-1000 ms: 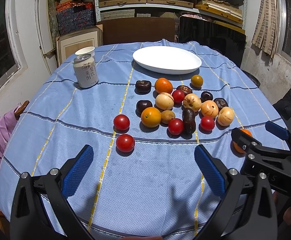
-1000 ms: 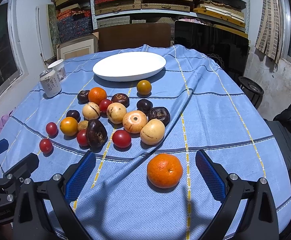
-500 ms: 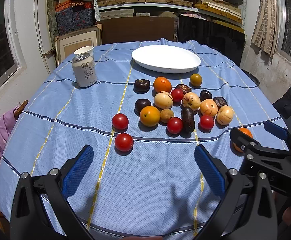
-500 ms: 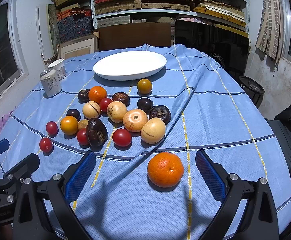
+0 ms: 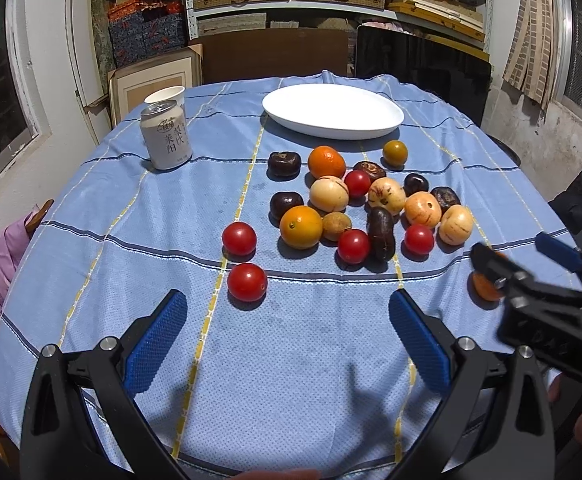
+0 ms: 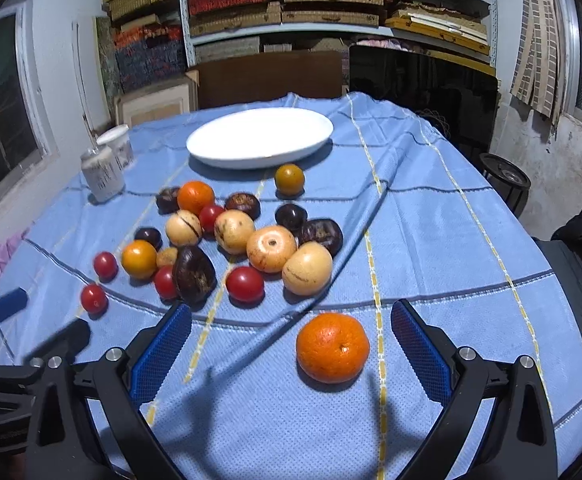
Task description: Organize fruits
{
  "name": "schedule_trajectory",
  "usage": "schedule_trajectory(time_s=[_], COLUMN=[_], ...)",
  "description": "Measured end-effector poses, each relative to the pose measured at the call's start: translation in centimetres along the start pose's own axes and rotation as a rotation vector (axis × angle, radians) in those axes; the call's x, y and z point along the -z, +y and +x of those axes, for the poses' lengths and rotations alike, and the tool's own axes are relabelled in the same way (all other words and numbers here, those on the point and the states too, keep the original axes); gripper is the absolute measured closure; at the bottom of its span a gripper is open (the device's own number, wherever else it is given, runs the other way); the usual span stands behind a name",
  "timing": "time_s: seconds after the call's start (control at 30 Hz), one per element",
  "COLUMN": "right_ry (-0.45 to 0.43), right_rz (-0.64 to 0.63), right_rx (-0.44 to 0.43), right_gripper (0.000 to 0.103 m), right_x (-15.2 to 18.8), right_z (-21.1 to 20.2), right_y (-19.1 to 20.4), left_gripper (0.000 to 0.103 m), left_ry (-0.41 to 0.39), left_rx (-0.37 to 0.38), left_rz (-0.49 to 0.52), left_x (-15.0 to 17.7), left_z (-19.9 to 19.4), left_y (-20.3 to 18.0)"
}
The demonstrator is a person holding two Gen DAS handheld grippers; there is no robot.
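Left gripper and right gripper: each is showing two black, ribbed plastic arms carrying flat blue fingers with a fine dotted texture, silver screws sitting at the pivots. At 3 o'clock in the left view, faint embossed lettering is showing on the right gripper's black body.

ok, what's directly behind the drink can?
A white paper cup stands behind the drink can. Only its rim and upper wall show; the can covers the rest, so contact is unclear.
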State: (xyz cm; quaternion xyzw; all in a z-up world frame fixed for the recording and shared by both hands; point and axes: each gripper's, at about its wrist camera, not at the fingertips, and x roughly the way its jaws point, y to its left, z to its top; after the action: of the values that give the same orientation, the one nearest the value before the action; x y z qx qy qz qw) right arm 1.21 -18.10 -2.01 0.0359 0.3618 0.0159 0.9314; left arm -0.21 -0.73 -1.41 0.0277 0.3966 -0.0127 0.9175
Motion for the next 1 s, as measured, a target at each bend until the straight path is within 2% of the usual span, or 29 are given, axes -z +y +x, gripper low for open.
schedule_trajectory(time_s=[0.1,0.3,0.5,0.63,0.73,0.8,0.9,1.0], right_ry=[-0.023,-0.014,0.002,0.003,0.035,0.062,0.091,0.127], right_rz=[0.016,0.034,-0.003,-0.077,-0.141,-0.140,-0.123,-0.171], right_rx=[-0.012,-0.025,-0.006,0.003,-0.014,0.013,-0.014,-0.006], right_gripper=[0.003,0.003,0.003,0.003,0.003,0.003,0.003,0.003], right_x=[-0.2,-0.4,-0.5,-0.7,-0.6,-0.6,-0.7,-0.6], right_z=[-0.3,0.1,0.5,0.4,1.4,2.6,3.8,4.5], right_y=[-0.6,-1.0,-0.4,-0.1,-0.1,-0.5,-1.2,-1.4], left_gripper=[0.004,0.004,0.004,0.004,0.004,0.004,0.004,0.004], left_ry=[-0.012,-0.011,0.014,0.013,0.012,0.027,0.039,0.050], left_rx=[0.002,0.021,0.045,0.068,0.066,0.063,0.043,0.042], left_rz=[0.014,0.033,0.049,0.029,0.028,0.030,0.019,0.062], left_x=[0.1,-0.1,-0.2,-0.5,-0.3,-0.2,-0.2,-0.5], left_z=[0.1,0.5,0.8,0.9,1.4,2.1,2.9,3.3], left_y=[-0.1,-0.4,-0.6,0.6,1.8,2.2,2.6,3.0])
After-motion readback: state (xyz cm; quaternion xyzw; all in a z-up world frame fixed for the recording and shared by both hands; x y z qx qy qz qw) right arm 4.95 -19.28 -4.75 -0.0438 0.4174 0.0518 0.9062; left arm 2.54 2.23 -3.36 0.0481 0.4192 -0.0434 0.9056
